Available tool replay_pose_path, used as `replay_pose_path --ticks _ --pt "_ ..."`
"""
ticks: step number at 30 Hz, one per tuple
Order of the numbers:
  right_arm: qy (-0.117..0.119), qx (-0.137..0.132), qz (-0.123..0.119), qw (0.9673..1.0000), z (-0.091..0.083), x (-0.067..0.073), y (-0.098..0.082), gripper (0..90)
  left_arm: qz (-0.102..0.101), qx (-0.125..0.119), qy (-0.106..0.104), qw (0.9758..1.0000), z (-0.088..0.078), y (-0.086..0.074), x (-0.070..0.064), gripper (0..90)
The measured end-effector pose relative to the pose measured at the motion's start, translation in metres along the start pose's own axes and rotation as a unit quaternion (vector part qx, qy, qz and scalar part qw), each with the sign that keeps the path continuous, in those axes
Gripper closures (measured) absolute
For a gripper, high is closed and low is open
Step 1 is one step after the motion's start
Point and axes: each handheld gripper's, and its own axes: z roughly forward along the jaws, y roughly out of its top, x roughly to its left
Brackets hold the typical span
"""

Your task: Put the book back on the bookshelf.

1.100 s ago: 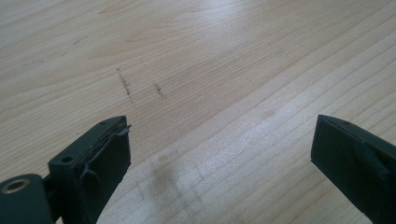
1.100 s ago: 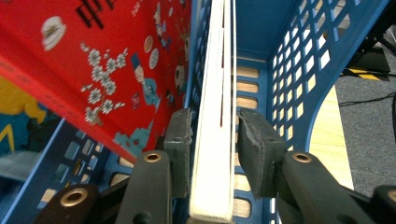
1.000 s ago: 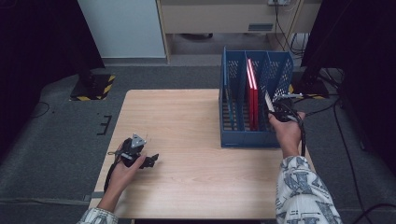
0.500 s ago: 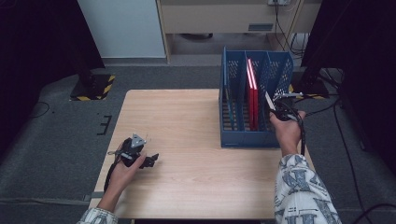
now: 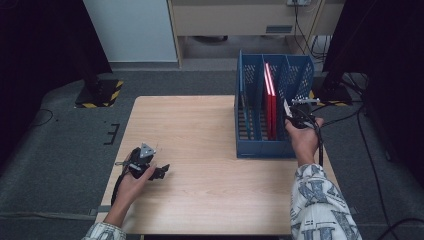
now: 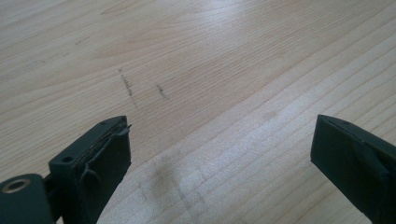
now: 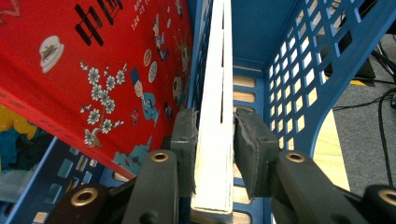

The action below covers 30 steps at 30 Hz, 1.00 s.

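High view: right gripper [image 5: 295,116] at the blue slotted rack [image 5: 250,145] on the wooden table [image 5: 200,130], its thin white book [image 5: 287,107] in the right-hand compartment, a red book [image 5: 270,107] upright one slot over. Left gripper [image 5: 161,171] rests near the table's front edge.
Left gripper view: jaws spread, nothing between them — matte, pale-grained wood.
Right gripper view: padded jaws pinch the white book's [image 7: 215,116] spine edge; glossy red cover [image 7: 93,70] alongside; perforated plastic wall [image 7: 308,70].
Step, judged: seating the book — next, lower it straight, then let go.
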Motion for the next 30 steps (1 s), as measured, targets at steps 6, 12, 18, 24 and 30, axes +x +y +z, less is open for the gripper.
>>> replay_pose_path --ticks 6,12,18,24,30 --pt "0.008 -0.004 0.000 1.0000 -0.002 0.000 -0.001 67.0 0.002 0.002 0.000 1.0000 0.000 0.000 0.000 4.3" --pt "0.014 -0.010 0.005 0.9998 -0.006 -0.001 -0.001 62.5 0.002 0.001 0.000 1.0000 0.000 0.001 -0.001 4.3" --pt "0.020 -0.015 0.008 0.9997 -0.007 -0.003 -0.001 55.4 0.003 0.003 -0.001 1.0000 0.001 0.000 -0.002 4.3" --pt "0.025 -0.022 0.017 0.9993 -0.010 -0.006 -0.001 45.3 0.004 0.003 0.001 1.0000 0.001 0.000 -0.001 4.2" --pt "0.033 -0.050 0.018 0.9981 -0.019 -0.009 -0.001 32.1 0.003 0.002 0.003 1.0000 0.001 0.000 -0.001 4.0"
